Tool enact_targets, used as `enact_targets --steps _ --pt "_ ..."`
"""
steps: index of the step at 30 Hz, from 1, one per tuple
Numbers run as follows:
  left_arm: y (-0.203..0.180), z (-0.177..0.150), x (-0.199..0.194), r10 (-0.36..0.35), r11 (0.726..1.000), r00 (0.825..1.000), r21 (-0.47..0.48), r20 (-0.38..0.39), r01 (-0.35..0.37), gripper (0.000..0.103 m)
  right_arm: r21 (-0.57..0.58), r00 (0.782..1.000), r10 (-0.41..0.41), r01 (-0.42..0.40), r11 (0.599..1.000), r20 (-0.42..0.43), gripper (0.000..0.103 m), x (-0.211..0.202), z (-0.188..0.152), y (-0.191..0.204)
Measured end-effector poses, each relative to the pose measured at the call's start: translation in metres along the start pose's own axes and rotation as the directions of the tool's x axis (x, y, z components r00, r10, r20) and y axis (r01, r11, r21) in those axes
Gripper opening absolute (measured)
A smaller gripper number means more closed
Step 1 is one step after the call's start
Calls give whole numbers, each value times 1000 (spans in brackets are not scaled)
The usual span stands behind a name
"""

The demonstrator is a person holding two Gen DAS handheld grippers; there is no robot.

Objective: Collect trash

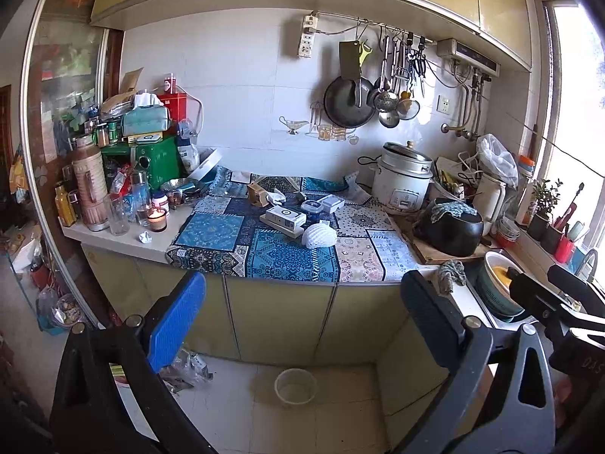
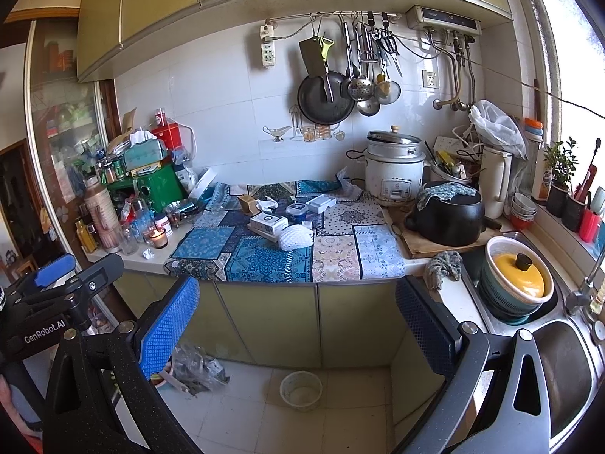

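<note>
hovering off counter point(image 1: 113, 238) | l gripper point(image 1: 302, 314) + r gripper point(image 2: 298, 314) wide apart, empty | crumpled paper point(image 1: 145, 237) tiny, blurry

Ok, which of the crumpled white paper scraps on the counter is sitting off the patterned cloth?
The small paper ball on the bare counter beside the lit candle; the other crumpled scrap lies back on the cloth.

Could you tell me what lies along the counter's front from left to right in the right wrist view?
Lit candle → crumpled paper → white foam net → black pot → grey rag.
</note>
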State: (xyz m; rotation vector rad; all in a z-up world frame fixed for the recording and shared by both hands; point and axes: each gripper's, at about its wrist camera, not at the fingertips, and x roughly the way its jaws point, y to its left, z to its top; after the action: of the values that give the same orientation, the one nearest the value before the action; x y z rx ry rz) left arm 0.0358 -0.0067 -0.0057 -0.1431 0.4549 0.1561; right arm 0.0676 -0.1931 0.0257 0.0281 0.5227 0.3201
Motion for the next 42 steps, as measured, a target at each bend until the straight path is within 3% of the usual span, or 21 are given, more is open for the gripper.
enact_targets --steps 6,14,20,29,37,42 --pt "1 9 46 50 999 999 -18 -23 -50 103 -1 999 -21 21 1000 -37 103 31 3 -22" --pt "28 30 137 75 995 994 -64 -78 -80 103 11 994 -59 60 998 -96 103 93 13 -34" --pt "60 58 218 56 995 993 -74 -103 -64 103 36 988 -75 80 996 -136 103 163 32 -29" --pt "104 112 334 33 999 989 -33 -142 -38 103 52 962 -93 110 993 -256 103 290 57 -4" --pt "127 117 417 42 998 971 -26 -235 -50 103 114 900 -26 84 990 -436 103 406 48 -3" --pt "131 114 457 57 997 953 -38 -298 -71 103 134 825 23 64 989 -565 103 473 35 -3"
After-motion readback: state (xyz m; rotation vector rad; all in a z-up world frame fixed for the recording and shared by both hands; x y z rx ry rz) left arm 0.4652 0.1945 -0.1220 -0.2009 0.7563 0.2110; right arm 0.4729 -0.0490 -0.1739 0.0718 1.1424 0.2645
